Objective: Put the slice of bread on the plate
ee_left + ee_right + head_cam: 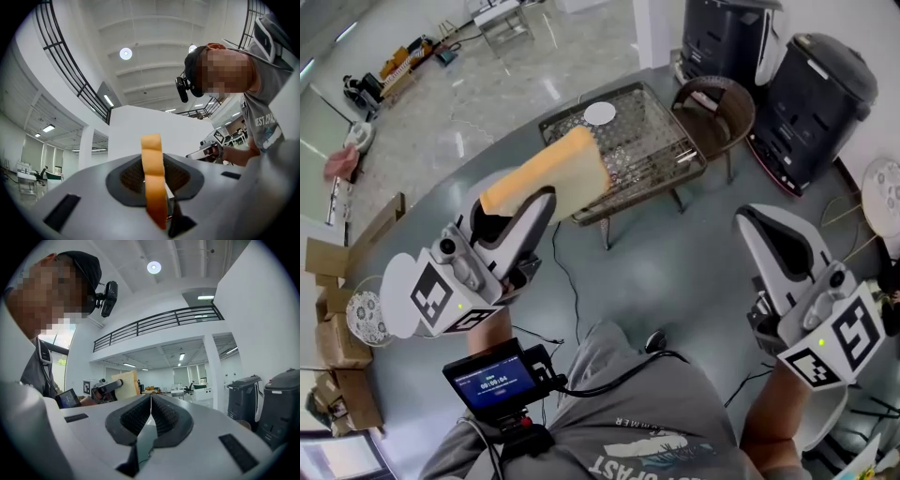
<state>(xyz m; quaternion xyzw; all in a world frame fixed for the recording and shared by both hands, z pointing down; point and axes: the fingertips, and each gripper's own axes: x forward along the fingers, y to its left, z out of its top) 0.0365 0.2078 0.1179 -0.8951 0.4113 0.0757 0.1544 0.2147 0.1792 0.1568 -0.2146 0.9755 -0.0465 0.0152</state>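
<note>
- The left tool (534,202) clamped the thick golden-crusted bread slice (558,169); the right tool (750,220) was closed, empty.
- Judged best: gentle grip, lowering flat onto the small white plate (600,113).

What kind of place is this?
Probably a large open office or lab hall, not a kitchen: a polished stone floor, a black-railed balcony above, and desks far in the background.
</note>
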